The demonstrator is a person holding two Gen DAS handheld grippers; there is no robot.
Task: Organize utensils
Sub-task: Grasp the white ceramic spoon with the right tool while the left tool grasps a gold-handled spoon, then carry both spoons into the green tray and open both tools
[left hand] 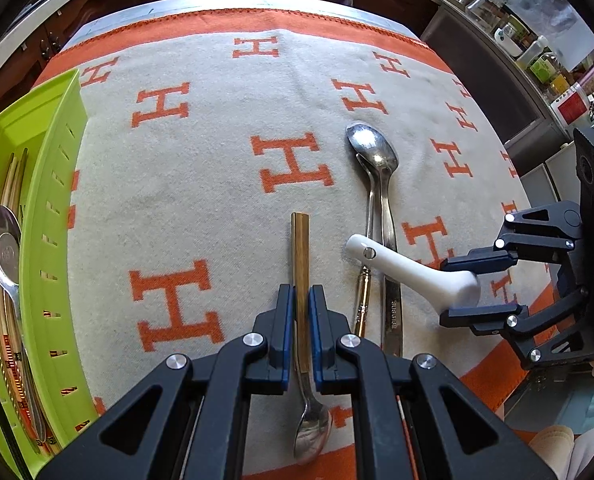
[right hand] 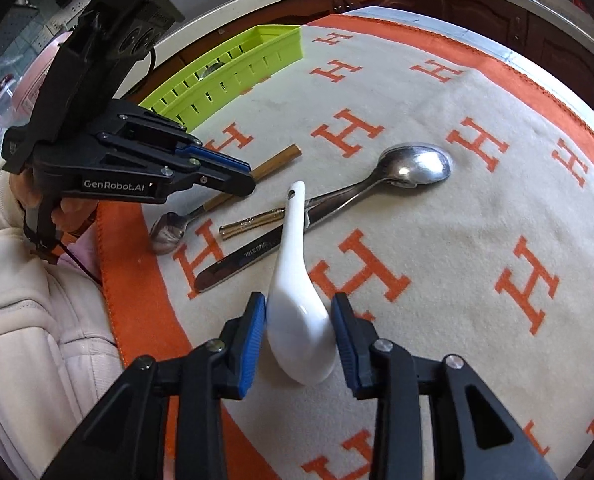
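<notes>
Left wrist view shows your left gripper (left hand: 300, 312) clamped on the wooden handle of a small spoon (left hand: 305, 344) lying on the H-patterned blanket (left hand: 201, 184), while your right gripper (right hand: 299, 332) straddles the white ceramic spoon's (right hand: 297, 308) bowl, left pad touching, right pad just clear.

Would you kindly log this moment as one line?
left gripper shut on wooden-handled spoon | right gripper around white ceramic spoon, grip unclear | green tray waiting
</notes>
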